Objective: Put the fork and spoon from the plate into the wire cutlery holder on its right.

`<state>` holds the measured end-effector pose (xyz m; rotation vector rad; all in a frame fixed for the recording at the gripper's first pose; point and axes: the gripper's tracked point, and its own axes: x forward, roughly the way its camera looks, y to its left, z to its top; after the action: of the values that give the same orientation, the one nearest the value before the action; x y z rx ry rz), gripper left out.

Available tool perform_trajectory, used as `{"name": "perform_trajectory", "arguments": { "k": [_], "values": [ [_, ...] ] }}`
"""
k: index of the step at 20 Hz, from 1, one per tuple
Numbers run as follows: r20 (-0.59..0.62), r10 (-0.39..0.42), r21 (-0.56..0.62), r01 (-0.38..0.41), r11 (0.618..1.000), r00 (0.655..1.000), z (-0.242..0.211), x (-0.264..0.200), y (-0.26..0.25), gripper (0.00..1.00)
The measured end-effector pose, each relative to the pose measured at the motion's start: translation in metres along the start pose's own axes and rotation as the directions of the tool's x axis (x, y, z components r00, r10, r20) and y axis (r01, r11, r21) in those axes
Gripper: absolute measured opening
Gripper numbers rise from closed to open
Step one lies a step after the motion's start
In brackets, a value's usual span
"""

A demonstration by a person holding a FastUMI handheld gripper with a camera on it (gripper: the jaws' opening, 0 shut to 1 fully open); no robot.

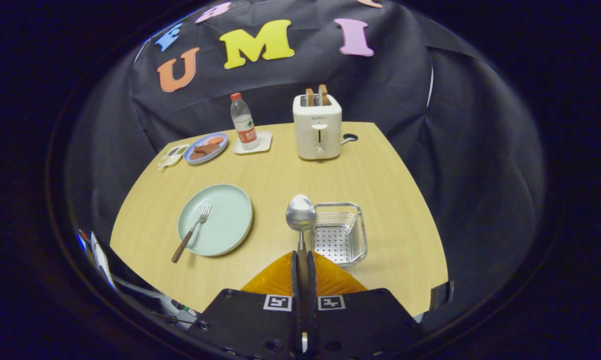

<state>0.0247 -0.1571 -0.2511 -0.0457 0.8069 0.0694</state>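
Spoon in the tool, holder just right of it.
My tool [304,262] grips the spoon [301,214] handle; I should move right over the wire cutlery holder [338,233], then lower slowly.

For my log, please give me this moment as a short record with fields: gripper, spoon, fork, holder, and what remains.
gripper: gripper shut on the spoon handle
spoon: spoon held above the table, bowl ahead of the fingers, just left of the holder
fork: fork lying on the plate, handle over its rim
holder: holder right of the plate, with no cutlery in it
remaining: both pieces not yet in the holder
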Motion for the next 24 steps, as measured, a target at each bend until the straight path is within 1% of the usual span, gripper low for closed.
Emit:
{"name": "perform_trajectory", "arguments": {
  "k": [6,10,13,17,19,22,24],
  "values": [
    [0.007,-0.013,0.019,0.013,1.000,1.000,-0.003,-0.007,-0.032,0.04],
    [0.005,-0.027,0.026,0.027,0.999,1.000,-0.003,-0.009,-0.045,0.05],
    [0.009,-0.025,0.019,0.025,1.000,1.000,0.001,-0.010,-0.047,0.05],
    [0.016,-0.053,0.037,0.053,0.998,0.998,0.008,-0.009,-0.050,0.06],
    [0.054,-0.059,0.031,0.057,0.998,0.997,0.021,-0.013,-0.049,0.05],
    [0.080,-0.049,0.010,0.048,0.999,0.996,0.031,-0.016,-0.039,0.05],
    [0.108,-0.049,-0.002,0.049,0.999,0.993,0.038,-0.017,-0.030,0.19]
  ]
}}
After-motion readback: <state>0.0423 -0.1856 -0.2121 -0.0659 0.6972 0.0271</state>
